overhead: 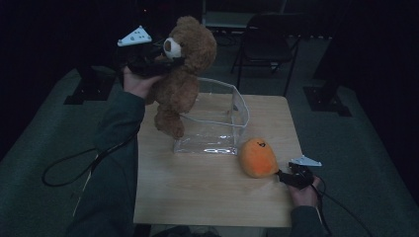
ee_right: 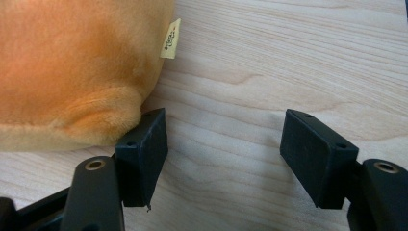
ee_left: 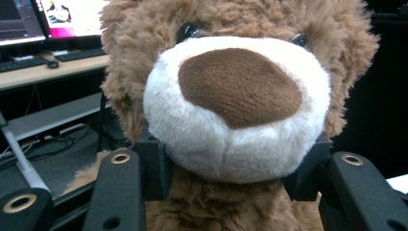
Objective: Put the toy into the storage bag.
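Note:
A brown teddy bear (overhead: 180, 79) hangs in the air over the table's far left corner, its feet beside the clear plastic box (overhead: 217, 118). My left gripper (overhead: 165, 61) is shut on the bear's neck just under the white muzzle (ee_left: 238, 106), a pad (ee_left: 154, 166) pressed in on each side. An orange plush toy (overhead: 258, 158) lies on the wooden table (overhead: 207, 192) at the right. My right gripper (ee_right: 223, 159) rests open on the table just right of it, its left pad (ee_right: 144, 154) touching the orange plush (ee_right: 72, 67), with bare wood between the pads.
The clear box stands open-topped at the table's far middle. A dark chair (overhead: 267, 44) stands behind the table. Black cables (overhead: 69, 168) trail off both sides. A desk with monitors (ee_left: 48, 19) is in the background of the left gripper view.

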`<move>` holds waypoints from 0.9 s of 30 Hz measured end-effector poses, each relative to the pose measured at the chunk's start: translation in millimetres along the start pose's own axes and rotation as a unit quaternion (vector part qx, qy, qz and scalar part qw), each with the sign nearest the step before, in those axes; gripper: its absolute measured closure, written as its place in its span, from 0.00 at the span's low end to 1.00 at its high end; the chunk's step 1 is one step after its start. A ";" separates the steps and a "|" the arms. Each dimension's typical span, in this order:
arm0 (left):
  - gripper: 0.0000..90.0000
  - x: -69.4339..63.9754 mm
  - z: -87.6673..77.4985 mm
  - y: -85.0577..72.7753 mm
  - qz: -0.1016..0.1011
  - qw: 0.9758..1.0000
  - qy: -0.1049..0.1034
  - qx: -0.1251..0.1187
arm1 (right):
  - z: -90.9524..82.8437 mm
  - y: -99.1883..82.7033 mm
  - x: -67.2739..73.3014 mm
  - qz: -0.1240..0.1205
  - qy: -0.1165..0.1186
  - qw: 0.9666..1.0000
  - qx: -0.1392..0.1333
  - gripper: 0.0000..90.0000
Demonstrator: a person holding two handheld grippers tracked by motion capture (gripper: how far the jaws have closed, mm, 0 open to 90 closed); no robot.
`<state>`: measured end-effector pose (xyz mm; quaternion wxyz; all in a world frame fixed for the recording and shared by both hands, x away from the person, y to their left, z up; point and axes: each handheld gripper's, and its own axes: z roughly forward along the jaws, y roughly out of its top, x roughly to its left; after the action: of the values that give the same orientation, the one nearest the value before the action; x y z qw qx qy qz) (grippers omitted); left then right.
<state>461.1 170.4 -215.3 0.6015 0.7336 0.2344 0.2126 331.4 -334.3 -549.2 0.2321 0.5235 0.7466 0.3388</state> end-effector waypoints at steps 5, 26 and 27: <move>0.51 -3.5 7.3 7.5 0.008 1.000 -0.010 -0.008 | 0.0 0.0 0.0 0.000 0.000 1.000 0.000 0.36; 0.51 -8.4 54.5 13.9 0.014 1.000 -0.004 -0.014 | -0.8 -0.5 0.3 -0.001 0.000 1.000 0.001 0.36; 0.51 -9.1 56.5 14.3 0.016 1.000 -0.002 -0.017 | -0.7 -0.5 0.3 -0.001 0.000 1.000 0.001 0.36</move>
<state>488.6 118.3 -212.1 0.6106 0.7274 0.2181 0.2246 330.4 -334.3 -549.1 0.2319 0.5225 0.7476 0.3381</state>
